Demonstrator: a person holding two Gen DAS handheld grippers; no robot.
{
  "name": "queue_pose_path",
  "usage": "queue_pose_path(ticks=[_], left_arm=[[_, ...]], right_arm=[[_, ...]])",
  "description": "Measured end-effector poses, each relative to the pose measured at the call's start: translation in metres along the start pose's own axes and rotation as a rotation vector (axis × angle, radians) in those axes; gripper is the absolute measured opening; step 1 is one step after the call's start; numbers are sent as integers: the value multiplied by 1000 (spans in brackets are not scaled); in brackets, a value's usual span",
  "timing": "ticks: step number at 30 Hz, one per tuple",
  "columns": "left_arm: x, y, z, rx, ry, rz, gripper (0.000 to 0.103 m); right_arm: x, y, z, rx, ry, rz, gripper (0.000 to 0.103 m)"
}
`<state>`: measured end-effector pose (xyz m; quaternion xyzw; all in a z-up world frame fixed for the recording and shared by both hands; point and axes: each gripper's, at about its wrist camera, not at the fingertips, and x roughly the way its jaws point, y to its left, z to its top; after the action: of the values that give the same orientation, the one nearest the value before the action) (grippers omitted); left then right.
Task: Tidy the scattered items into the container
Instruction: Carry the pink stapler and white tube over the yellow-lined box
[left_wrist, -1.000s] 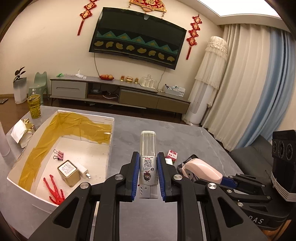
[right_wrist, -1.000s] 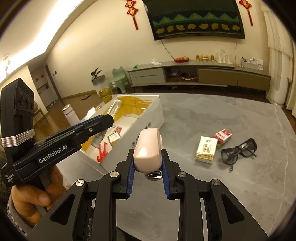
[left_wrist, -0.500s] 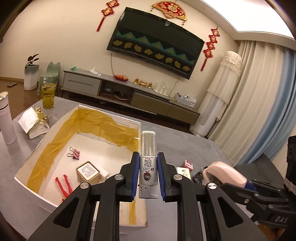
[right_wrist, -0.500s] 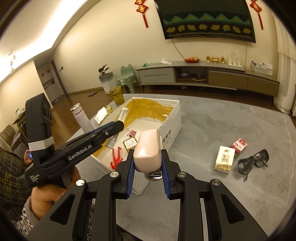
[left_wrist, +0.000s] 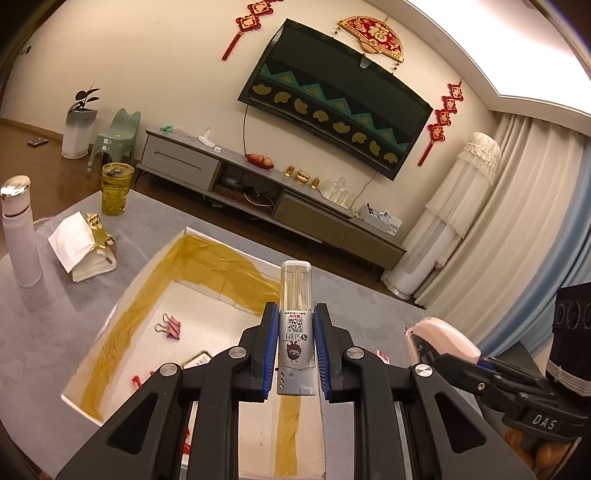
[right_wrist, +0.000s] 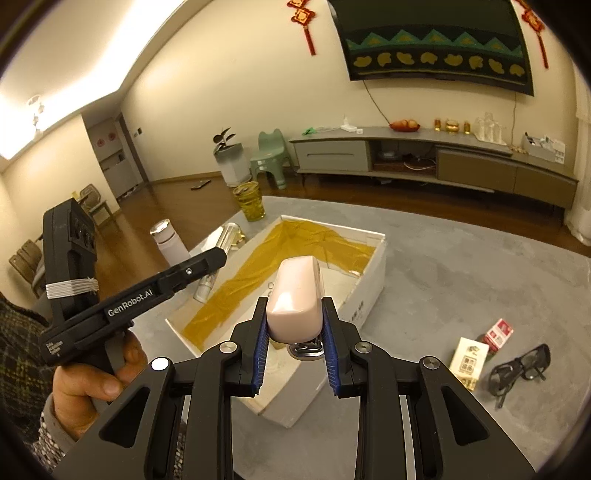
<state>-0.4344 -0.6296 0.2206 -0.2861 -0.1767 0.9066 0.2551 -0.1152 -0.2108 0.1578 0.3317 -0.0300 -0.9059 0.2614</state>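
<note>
1. Blue pads of my left gripper (left_wrist: 295, 350) pinch a clear-topped toothpick dispenser (left_wrist: 295, 325) by its labelled lower body, upright, above the near end of the white box (left_wrist: 122, 306).
2. My right gripper (right_wrist: 294, 345) is clamped on a pink stapler (right_wrist: 293, 299) across its sides, nose forward, over the box's near right corner.
3. Handling, my guess: dispenser is light hard plastic, smooth, could slip or crack if squeezed, so the grip on the label band is the right spot. Stapler is heavier and rigid, with metal underneath; the side grip at mid-body looks secure.
4. Box interior: yellow tape lining, pink binder clip (left_wrist: 168, 326), a tin partly hidden behind my fingers, a red item barely visible. Open floor sits in the middle and far end.
5. Edges: walls are low and the near flap lies under my left gripper. Grippers are near each other, so I release one at a time.
6. On the grey table (right_wrist: 461, 266), well apart right of the box: small boxes (right_wrist: 469, 362) and black glasses (right_wrist: 521, 373).
7. Left of the box: bottle (left_wrist: 20, 236), paper packet, yellow glass, not in my way.
</note>
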Motion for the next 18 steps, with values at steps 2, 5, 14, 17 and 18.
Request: queue_pose_path(ticks=[2,5,14,17,18], left_arm=[[5,5,6,-2,16,5,20],[18,13,13,-21,56,1,20],[70,28,21,-101,215,-22,20],[83,26,24,-90,243,-12,20],[87,25,25,-82,249,-4,20]], right_arm=[[8,-1,4,1,5,8,27],[24,-6,10,19,26,29,27],[69,-32,24,102,101,94,27],[84,-37,27,114,123,104,27],[90,-38,29,112,130,104,27]])
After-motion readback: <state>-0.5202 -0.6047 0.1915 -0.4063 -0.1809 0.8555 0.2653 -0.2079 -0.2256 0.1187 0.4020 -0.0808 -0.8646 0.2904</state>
